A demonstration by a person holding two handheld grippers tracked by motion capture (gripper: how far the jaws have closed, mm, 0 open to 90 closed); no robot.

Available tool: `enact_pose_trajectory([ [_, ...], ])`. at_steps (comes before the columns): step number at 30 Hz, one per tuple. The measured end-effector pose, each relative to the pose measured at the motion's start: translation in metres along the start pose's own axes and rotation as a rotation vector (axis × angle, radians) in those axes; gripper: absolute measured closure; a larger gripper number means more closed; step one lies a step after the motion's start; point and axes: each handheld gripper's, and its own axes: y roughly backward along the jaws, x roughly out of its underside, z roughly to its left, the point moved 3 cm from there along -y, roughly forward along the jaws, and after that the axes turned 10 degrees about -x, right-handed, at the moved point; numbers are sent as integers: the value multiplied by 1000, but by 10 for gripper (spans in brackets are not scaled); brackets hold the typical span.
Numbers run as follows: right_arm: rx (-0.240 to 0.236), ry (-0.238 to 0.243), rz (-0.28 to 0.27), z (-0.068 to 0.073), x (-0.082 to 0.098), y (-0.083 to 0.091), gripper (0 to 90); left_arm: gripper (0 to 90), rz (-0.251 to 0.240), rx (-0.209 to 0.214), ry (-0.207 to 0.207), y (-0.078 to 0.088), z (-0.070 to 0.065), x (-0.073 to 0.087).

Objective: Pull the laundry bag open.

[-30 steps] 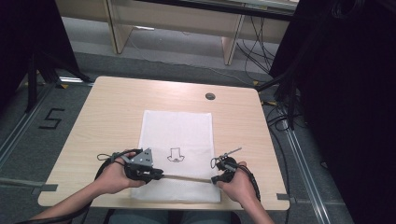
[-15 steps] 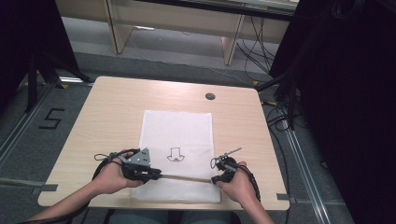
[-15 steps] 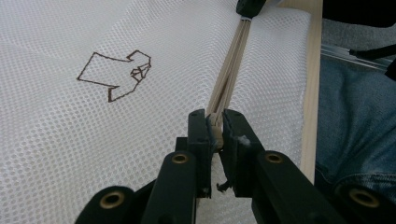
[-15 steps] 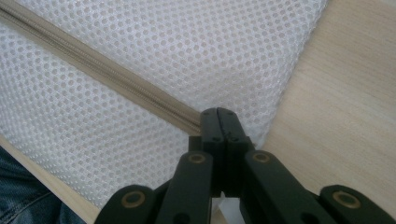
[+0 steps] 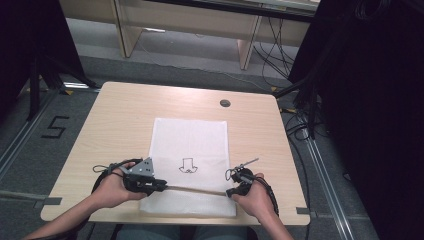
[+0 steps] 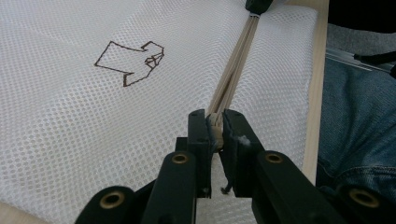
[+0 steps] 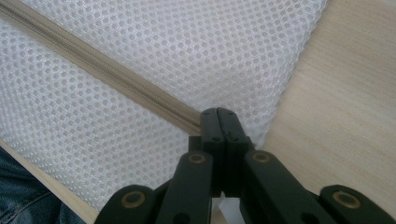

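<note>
Nothing has visibly shifted since the earlier frames. The white mesh bag (image 5: 192, 165) lies flat on the bench (image 5: 115, 120), its beige zipper (image 5: 197, 189) stretched between both claws near the front edge. The left claw (image 6: 215, 125) is clamped on the zipper's end; the right claw (image 7: 218, 116) is pressed together on the other end.
</note>
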Motion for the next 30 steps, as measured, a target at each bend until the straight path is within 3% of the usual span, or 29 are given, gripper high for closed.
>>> enact_pose_trajectory([
  [13, -6, 2, -1, 0, 0, 0, 900, 817, 6, 10, 1, 1, 2, 2],
  [20, -6, 3, -3, -1, 0, 0, 900, 817, 16, -10, -4, 5, 6, 6],
  [21, -5, 0, 1, -1, 0, 0, 900, 816, 12, -9, 15, 7, 7, 8],
  [23, -9, 14, 1, -1, 0, 0, 900, 817, 16, -17, 12, 10, 10, 12],
  [25, -2, -12, 6, 0, 0, 0, 900, 817, 7, -8, 32, 10, 8, 12],
  [26, -1, -12, 6, 0, 0, 0, 900, 817, 14, -11, 3, 11, 10, 12],
  [30, -3, 3, 0, 0, 0, 0, 900, 816, 10, -3, 18, 12, 10, 13],
])
